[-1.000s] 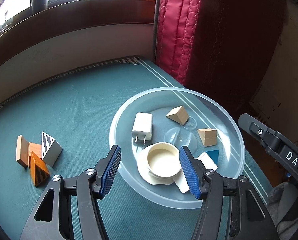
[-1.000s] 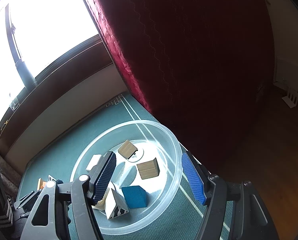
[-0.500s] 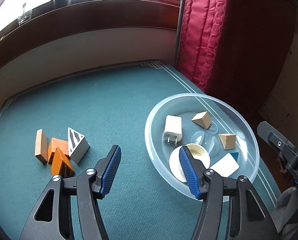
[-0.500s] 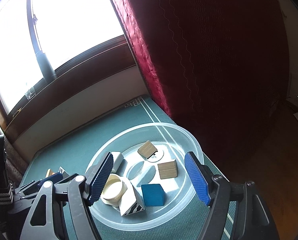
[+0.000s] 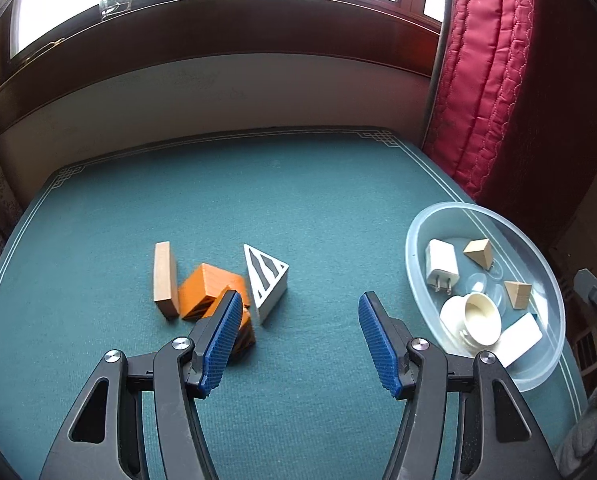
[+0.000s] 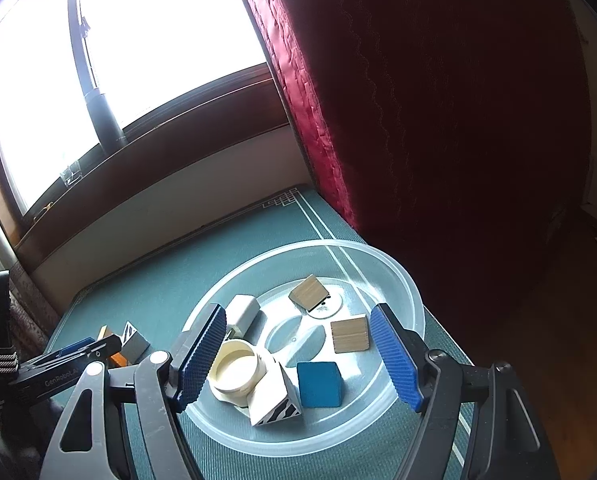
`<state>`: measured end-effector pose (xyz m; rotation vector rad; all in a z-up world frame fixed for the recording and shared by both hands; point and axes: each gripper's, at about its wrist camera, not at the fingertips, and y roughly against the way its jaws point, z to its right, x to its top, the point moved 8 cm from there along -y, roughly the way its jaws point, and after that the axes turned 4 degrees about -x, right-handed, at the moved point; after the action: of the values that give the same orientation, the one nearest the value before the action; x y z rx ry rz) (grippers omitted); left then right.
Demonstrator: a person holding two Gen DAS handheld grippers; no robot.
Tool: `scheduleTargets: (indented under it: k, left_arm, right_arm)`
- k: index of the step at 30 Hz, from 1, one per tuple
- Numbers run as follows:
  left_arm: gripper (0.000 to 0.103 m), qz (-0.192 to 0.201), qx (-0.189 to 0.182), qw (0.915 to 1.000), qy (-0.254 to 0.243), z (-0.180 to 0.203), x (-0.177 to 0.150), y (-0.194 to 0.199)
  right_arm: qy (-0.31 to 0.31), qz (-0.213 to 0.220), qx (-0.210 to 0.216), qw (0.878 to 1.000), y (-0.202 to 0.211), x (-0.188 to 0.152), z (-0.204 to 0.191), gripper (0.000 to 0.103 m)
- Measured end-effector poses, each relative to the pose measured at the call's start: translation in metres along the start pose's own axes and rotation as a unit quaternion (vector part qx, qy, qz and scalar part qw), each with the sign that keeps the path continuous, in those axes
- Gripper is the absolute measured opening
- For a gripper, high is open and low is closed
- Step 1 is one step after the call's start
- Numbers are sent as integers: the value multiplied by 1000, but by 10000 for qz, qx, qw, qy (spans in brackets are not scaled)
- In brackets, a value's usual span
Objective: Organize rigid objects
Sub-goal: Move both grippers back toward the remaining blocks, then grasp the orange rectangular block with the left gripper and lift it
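Rigid objects are found in two places on the green table (image 5: 298, 208): some gathered in the clear plastic bowl (image 5: 418, 224) near the table's right edge, by the red curtain (image 5: 498, 100), and some loose in a cluster left of centre. The bowl is evidently used as the collecting place, since a white charger (image 5: 440, 266), a cream round lid (image 5: 480, 318), two small wooden wedges (image 5: 479, 252) and a white block (image 5: 519, 339) are already lying in it; a blue cube (image 6: 319, 384) is seen there too from the right wrist view.

The cluster not yet collected is made up of a plain wooden slab (image 5: 165, 278) standing on edge, an orange block (image 5: 208, 292) leaning against it, a second orange striped piece (image 5: 244, 332) partly hidden behind a fingertip, and a white zebra-striped wedge (image 5: 267, 280) just beside them.

The left gripper (image 5: 298, 334) is held over the cloth with its jaws apart and nothing between them, its left pad in front of the orange pieces; it appears to be lined up for the next pick from the cluster.

The right gripper (image 6: 298, 354) is held above the bowl, its jaws having just been opening, wide and empty, with the lid and a striped wedge (image 6: 276, 402) lying below them, which suggests a piece released there.
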<state>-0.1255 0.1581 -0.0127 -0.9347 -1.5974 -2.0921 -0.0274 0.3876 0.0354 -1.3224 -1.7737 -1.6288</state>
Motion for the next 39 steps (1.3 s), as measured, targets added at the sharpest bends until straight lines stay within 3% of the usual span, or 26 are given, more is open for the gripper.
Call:
scheduleTargets:
  k: [6, 16, 23, 39]
  left_arm:
    - [62, -32, 225, 9997, -106, -28, -10, 1]
    - [62, -200, 212, 9995, -80, -50, -18, -12]
    - [62, -291, -38, 9993, -222, -41, -19, -22]
    - [61, -430, -120, 9976, -527, -39, -16, -48]
  right_arm:
    - [128, -4, 128, 9998, 3, -3, -7, 78]
    - [887, -173, 1005, 9908, 10, -26, -58, 85]
    - [1001, -327, 999, 9894, 6, -34, -63, 85]
    - [952, -339, 906, 9907, 6, -33, -62, 85]
